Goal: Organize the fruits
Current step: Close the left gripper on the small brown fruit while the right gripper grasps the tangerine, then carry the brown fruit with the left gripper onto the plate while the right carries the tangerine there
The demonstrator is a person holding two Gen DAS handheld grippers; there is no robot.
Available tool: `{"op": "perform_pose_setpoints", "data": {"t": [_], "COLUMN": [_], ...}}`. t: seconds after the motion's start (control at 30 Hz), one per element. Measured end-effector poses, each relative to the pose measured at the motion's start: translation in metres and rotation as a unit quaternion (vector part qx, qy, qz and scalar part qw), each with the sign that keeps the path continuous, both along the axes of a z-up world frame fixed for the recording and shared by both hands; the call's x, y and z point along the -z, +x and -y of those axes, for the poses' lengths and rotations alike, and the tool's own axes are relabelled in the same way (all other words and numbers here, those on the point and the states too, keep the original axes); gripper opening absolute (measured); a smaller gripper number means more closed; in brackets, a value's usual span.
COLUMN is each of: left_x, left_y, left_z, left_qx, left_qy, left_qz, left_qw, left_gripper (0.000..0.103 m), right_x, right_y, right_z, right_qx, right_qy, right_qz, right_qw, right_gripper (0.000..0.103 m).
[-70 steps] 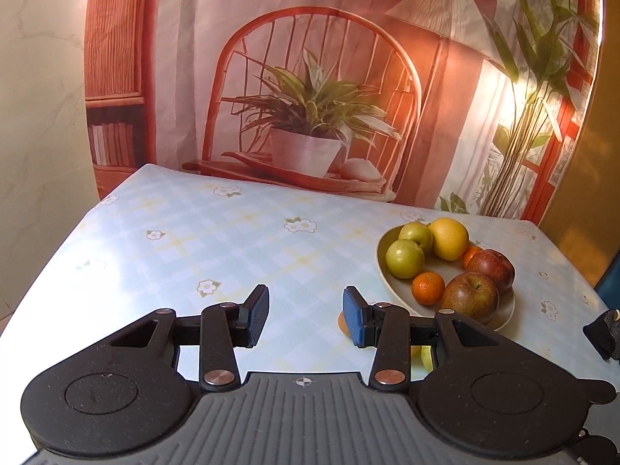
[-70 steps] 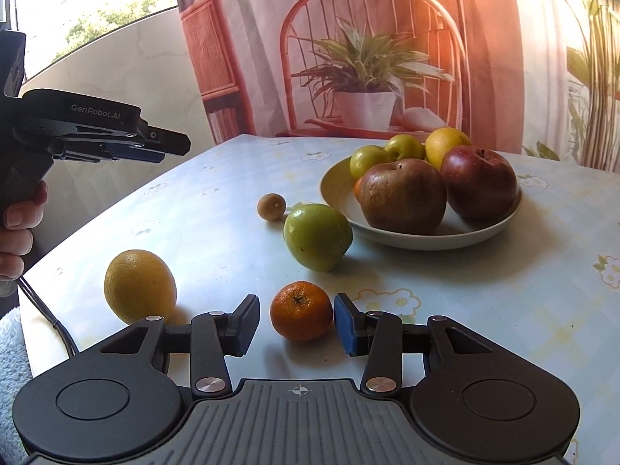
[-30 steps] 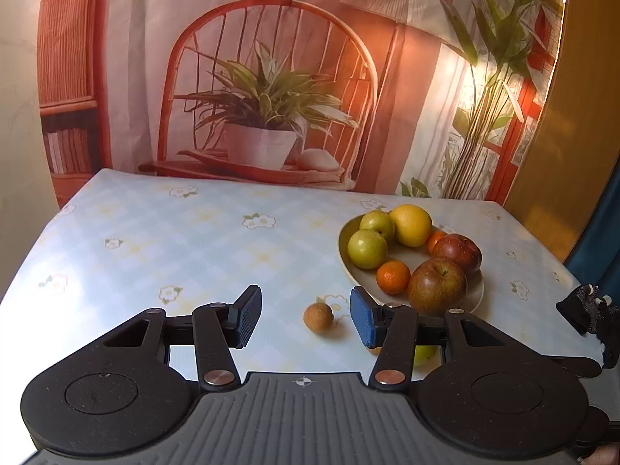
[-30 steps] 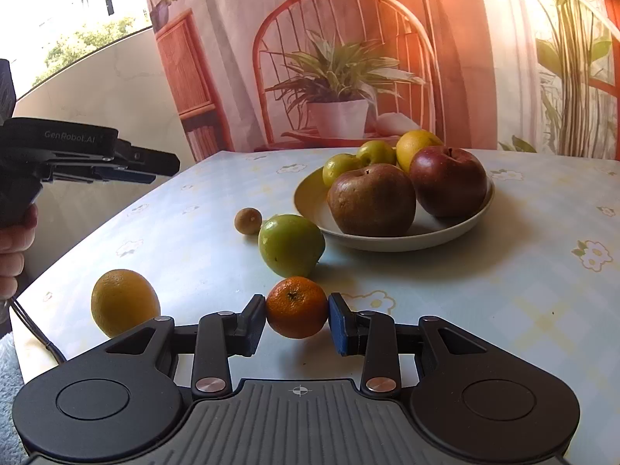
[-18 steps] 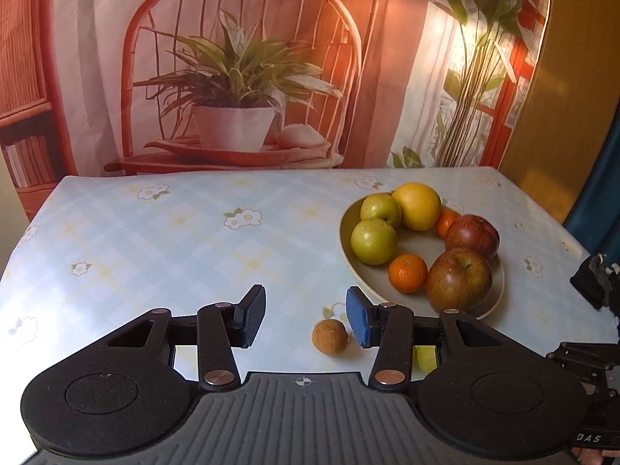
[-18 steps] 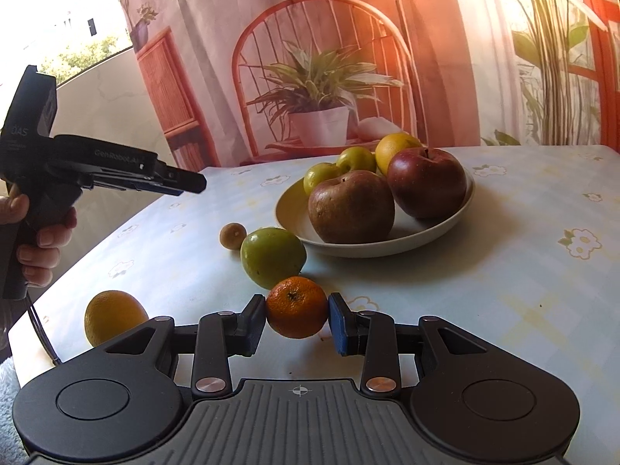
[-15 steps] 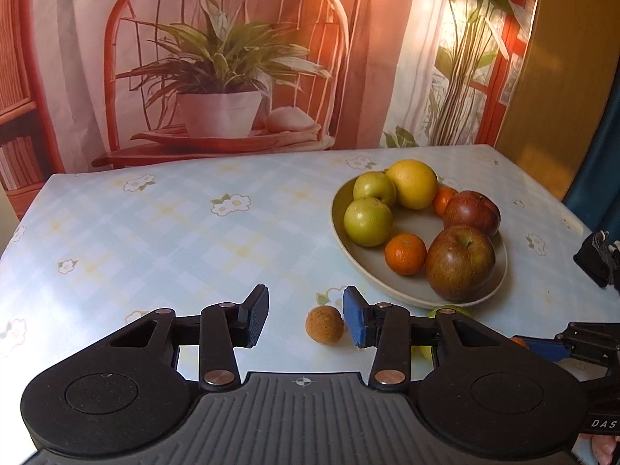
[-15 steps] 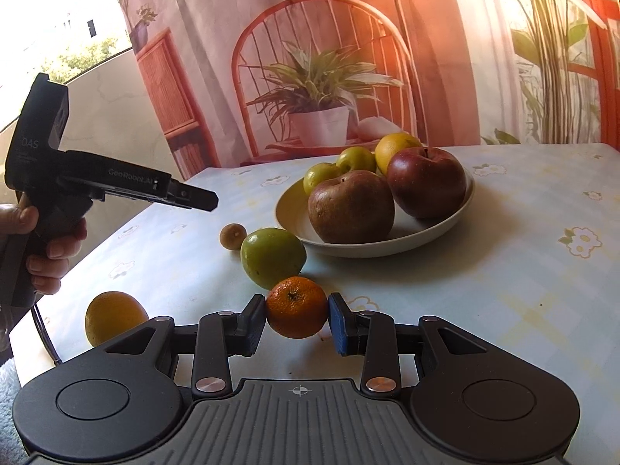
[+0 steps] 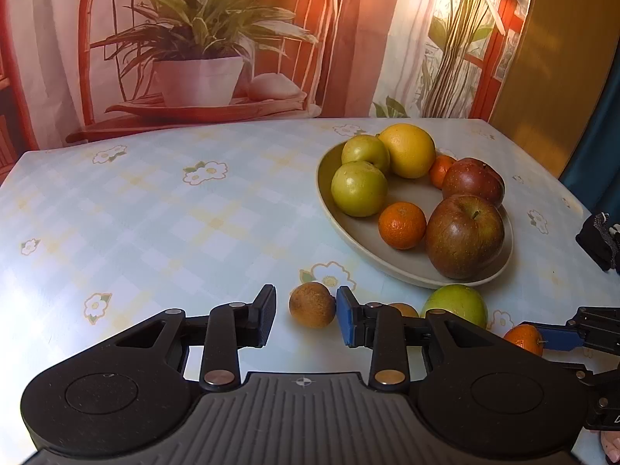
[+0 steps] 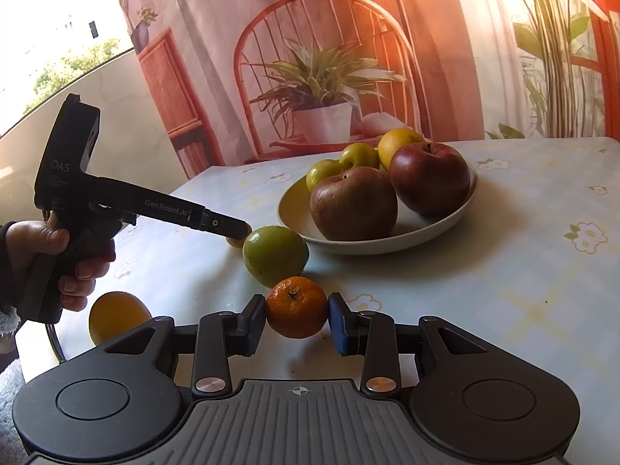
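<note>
My right gripper (image 10: 297, 319) is shut on a small tangerine (image 10: 296, 307), held just above the table in front of a green apple (image 10: 275, 255). The tangerine also shows at the right edge of the left wrist view (image 9: 523, 339). My left gripper (image 9: 306, 316) is open, its jaws either side of a small brown round fruit (image 9: 312, 305) on the table, not touching it. A beige plate (image 9: 329, 209) holds two red apples, two green apples, a yellow citrus and tangerines. A yellow-orange citrus (image 10: 116, 316) lies loose at the table's near left.
The table has a pale blue flowered cloth (image 9: 155, 213). A printed backdrop with a chair and potted plant (image 9: 193, 46) hangs behind the table. The left gripper body and the hand holding it (image 10: 77, 209) show at the left of the right wrist view.
My left gripper has moved forward and down so the brown fruit sits between its open jaws. My right gripper stays shut on the tangerine and has barely moved.
</note>
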State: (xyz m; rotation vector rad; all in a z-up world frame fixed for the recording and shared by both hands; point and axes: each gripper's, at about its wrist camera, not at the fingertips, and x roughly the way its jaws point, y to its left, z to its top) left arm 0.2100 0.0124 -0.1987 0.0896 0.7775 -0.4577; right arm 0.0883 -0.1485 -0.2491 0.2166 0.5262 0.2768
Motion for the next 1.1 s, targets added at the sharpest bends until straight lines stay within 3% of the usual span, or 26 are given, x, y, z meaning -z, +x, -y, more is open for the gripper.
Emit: {"op": "perform_pose_setpoints", "data": {"t": [0.13,0.2,0.43,0.77,1.1], "left_x": [0.004,0.006,0.006,-0.026,-0.042], "left_y": [0.004,0.004,-0.001,-0.011,-0.009], "left_z": [0.003,0.005,0.002,-0.002,0.02], "left_qx": [0.006,0.009,0.012,0.011,0.034], "left_qy": [-0.003,0.002,-0.015,-0.043,-0.035], "left_qz": [-0.011,-0.013,-0.013,0.019,0.041], "left_qw": [0.9999,0.9999,0.9997,0.9988,0.998], "left_gripper": [0.035,0.029,0.029,0.029,0.029], "right_x": [0.0,0.0,0.001,-0.003,-0.029], "right_y": [0.0,0.0,0.0,-0.007,0.004], "right_z": [0.0,0.0,0.0,0.003,0.023], "right_qx": [0.0,0.0,0.001,0.007,0.04], "right_qy": [0.001,0.002,0.002,0.005,-0.024], "right_qz": [0.0,-0.001,-0.002,0.017,0.058], "right_qw": [1.0,1.0,1.0,1.0,0.997], "right_gripper": [0.032,0.032,0.032,0.032,0.032]}}
